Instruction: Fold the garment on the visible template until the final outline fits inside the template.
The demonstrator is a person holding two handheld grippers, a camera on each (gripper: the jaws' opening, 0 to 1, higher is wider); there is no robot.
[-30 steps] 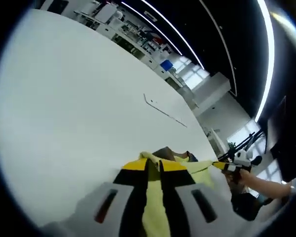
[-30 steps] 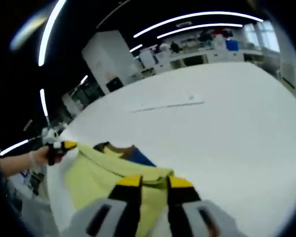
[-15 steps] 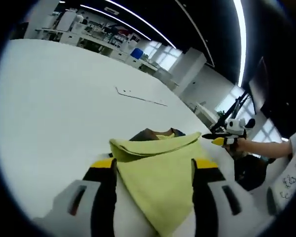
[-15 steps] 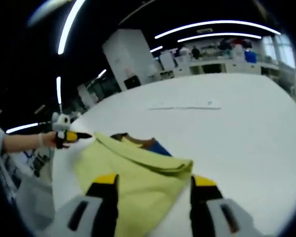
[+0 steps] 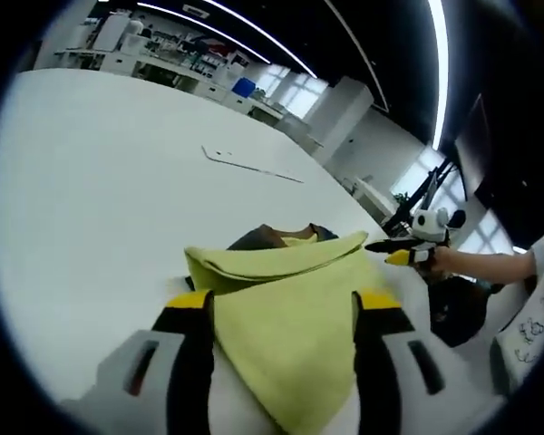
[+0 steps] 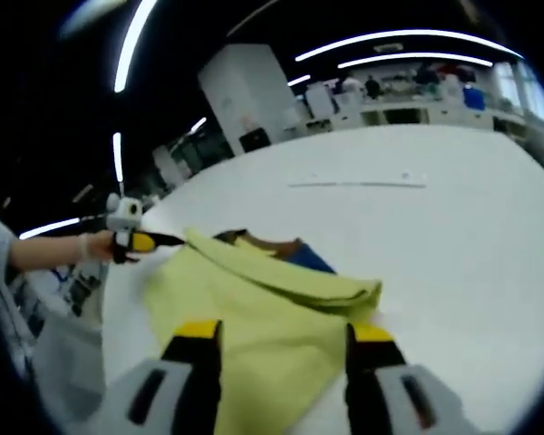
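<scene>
Yellow garment (image 5: 295, 313) lies folded near the worktop (image 5: 91, 199) edge; both grippers (image 5: 281, 313) (image 6: 276, 340) hover with fingers spread, gripping nothing, apparently positioned for another fold.

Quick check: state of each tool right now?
Left tool: open, jaws spread either side of the yellow garment, gripping nothing.
Right tool: open, jaws apart over the same garment, gripping nothing.

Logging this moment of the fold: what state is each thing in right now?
Garment: yellow, folded over on itself, lying on the table, dark collar showing at the far edge.
Left tongs: open, jaws apart on either side of the garment.
Right tongs: open, jaws apart over the garment.
Table: white, a thin line marked across it farther off.
</scene>
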